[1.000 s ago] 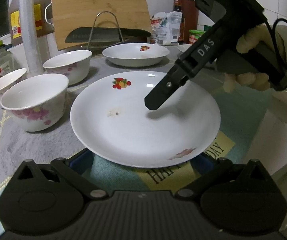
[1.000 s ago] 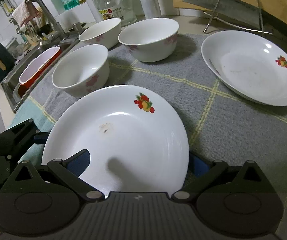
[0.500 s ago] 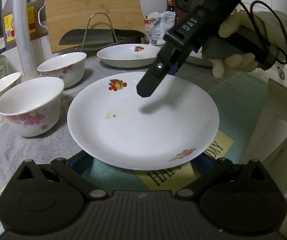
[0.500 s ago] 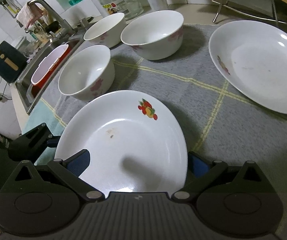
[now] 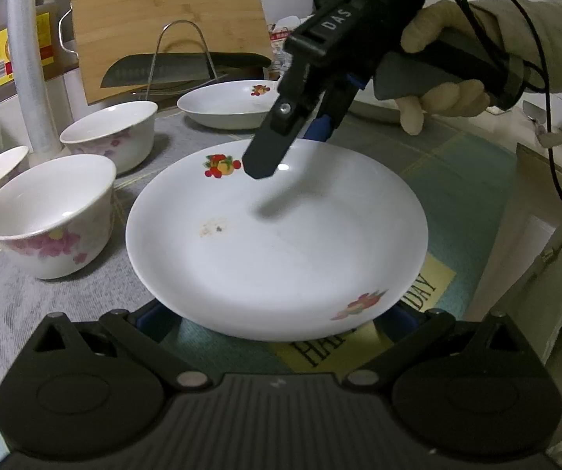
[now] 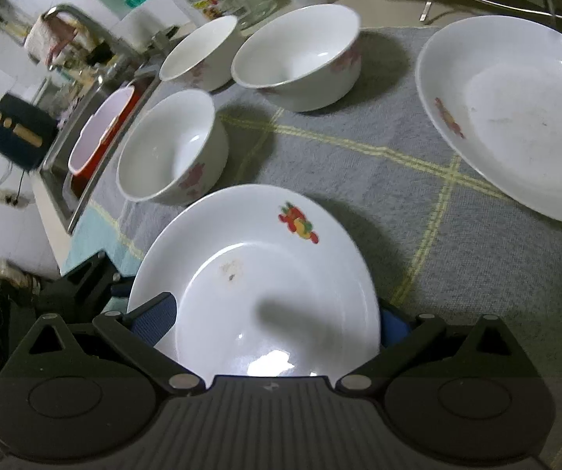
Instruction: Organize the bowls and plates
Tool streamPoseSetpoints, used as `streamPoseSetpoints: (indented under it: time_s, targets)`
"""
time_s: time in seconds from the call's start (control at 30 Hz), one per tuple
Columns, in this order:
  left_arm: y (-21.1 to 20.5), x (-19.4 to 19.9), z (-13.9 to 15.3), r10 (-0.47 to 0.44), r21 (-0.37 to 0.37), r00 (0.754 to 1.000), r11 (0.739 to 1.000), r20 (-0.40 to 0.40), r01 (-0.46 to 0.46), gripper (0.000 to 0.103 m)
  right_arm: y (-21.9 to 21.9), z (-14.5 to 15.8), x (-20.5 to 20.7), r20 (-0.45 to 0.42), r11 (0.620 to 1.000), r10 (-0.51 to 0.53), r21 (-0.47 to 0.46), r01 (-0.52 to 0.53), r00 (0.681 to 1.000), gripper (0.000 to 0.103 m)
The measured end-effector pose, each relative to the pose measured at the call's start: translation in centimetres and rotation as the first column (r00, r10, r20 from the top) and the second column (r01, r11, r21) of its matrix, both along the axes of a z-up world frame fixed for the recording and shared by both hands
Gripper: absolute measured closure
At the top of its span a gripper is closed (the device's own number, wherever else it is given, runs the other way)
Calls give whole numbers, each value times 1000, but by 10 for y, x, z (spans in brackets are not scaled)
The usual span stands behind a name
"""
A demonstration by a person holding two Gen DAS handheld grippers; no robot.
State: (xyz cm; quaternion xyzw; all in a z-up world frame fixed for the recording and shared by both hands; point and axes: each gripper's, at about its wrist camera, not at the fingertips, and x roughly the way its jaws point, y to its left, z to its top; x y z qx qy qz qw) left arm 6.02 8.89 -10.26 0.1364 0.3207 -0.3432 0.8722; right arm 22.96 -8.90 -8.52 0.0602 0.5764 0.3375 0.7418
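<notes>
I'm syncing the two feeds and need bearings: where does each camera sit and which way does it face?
Left wrist: on the left gripper, facing the bamboo cutting board; shows the right gripper and gloved hand.
Right wrist: on the right gripper, facing the steel sink; shows the left gripper's black body at lower left.
Shared: the white fruit-print plate, three white floral bowls.

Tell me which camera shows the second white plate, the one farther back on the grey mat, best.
The right wrist view: the second white plate with a fruit print sits large, from above, its inside and faint smears showing, though its right edge is cut off. The left wrist view shows that plate small, low-angled, partly hidden behind the right gripper.
</notes>
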Motion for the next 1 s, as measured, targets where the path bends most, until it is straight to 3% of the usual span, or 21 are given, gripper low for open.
streamPoseSetpoints:
  time_s: [0.23,0.53,1.0]
  targets:
    - [-1,1,0,-5,2,1000,1000,-2,5,0,2,0,2,-5,999,34,-12,-34,999,0]
    - [-3,1,0,1,9,1000,1000,-9,-1,0,-1,3,3,1,999,29,-28,-29,1000,8]
    - [-10,2,8,14,18,1000,1000,-20,-14,1,-2,11,0,24,999,45,-28,-44,999,8]
